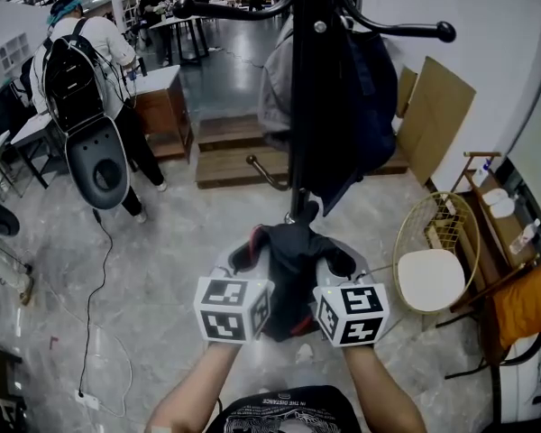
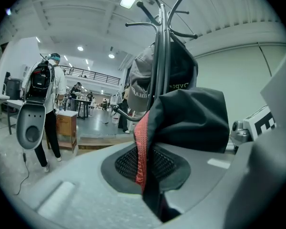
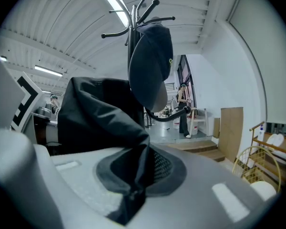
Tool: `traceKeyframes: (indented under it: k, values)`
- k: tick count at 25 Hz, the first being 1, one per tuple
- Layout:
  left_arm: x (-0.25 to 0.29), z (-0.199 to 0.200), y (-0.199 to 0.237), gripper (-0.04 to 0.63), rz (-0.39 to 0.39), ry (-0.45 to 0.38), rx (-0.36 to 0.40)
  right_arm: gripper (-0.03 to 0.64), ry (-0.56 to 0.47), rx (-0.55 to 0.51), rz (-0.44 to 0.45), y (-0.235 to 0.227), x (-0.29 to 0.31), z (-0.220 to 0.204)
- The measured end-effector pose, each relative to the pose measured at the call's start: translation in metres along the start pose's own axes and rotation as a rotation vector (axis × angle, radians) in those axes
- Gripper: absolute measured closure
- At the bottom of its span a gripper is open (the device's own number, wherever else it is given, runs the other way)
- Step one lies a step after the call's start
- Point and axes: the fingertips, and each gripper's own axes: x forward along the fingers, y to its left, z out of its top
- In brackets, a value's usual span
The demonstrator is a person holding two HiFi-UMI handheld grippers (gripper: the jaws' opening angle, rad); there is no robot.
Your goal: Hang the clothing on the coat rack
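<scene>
While both hands are loaded, the coat rack [image 1: 305,88] stands straight ahead of me, pole upright, its hooks well above the level of my grip. A dark coat [image 1: 365,88] and a grey top [image 1: 275,84] already hang on it.

The black jacket [image 1: 288,273] with the red lining is the piece to hang. It is bunched between my two hands, just in front of the foot of the pole. Its held edge runs side to side, crosswise to the pole.

The left hand-held gripper [image 1: 243,253] is clamped on the jacket's left part, with red mesh showing at the pad. The right hand-held gripper [image 1: 339,261] is clamped on the right part, cloth pinched between the jaws.

The hook [image 1: 406,31] reaching out to the right looks bare at its ball tip. Judgement: the target lies up and forward, slightly right, so the right hand is nearer. The coming move is mainly a lift, taking the jacket above the hook before any forward push.
</scene>
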Motion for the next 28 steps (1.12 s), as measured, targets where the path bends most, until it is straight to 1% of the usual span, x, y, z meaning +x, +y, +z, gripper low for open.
traceKeyframes:
  k: [16, 28]
  values:
    - [0.006, -0.011, 0.003, 0.571, -0.002, 0.020, -0.020, 0.594, 0.031, 0.012, -0.006, -0.003, 0.009, -0.010]
    - [0.007, -0.020, 0.008, 0.571, 0.009, 0.043, -0.014, 0.594, 0.051, 0.030, 0.000, -0.002, 0.014, -0.021]
